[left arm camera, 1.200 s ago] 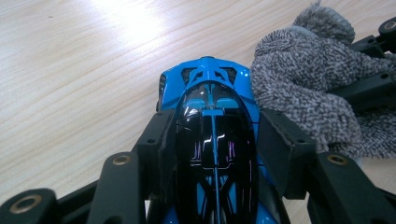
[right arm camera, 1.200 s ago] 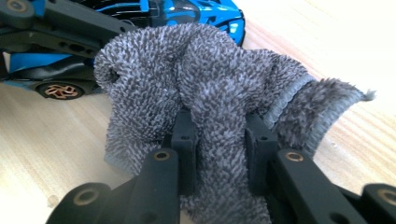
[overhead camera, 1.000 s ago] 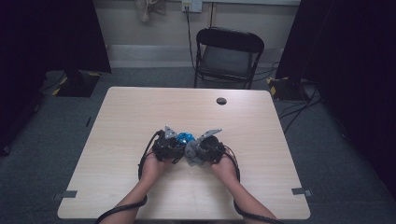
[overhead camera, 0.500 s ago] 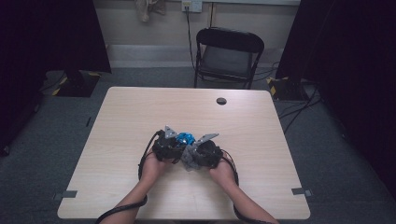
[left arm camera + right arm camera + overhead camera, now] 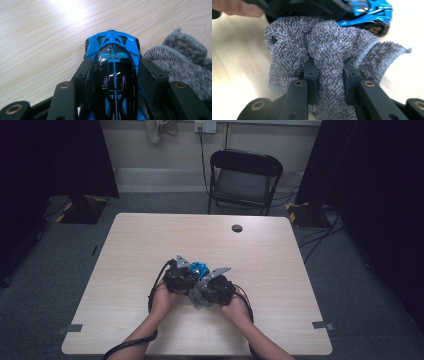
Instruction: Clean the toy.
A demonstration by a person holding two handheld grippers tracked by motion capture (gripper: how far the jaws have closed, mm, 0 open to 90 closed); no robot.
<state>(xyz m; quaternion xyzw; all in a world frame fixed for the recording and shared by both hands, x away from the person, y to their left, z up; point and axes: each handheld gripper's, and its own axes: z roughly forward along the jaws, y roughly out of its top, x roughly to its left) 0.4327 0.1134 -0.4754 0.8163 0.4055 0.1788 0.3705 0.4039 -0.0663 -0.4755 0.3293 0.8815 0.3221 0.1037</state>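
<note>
High view. Wooden table: occupying the centre of the frame, with a small dark disc sitting upper centre, well apart from the work. Folding chair: standing beyond the far edge. Left gripper and right gripper: meeting just below centre, both forearms coming in from the bottom edge and angling inward, hands cupping the gripper bodies. Blue toy car: peeking out between the two.

Left gripper view. Toy car: lying nose-away along the middle of the frame, jaws partly closed and pressing on its two flanks. Grey cloth: bunching at the right, touching the car's side.

Right gripper view. Cloth: filling the centre, a fold being pinched between jaws standing nearly closed. Car: showing at the upper right, its wheel just above the cloth. A fingertip: sitting upper left.

Risks, as judged. The glossy car body may be slipping or twisting in the left grip if the wiping push comes sideways. The pinched fold looks narrow, so a hard drag may be pulling the cloth free. The wheel could be snagging the loose edge.
</note>
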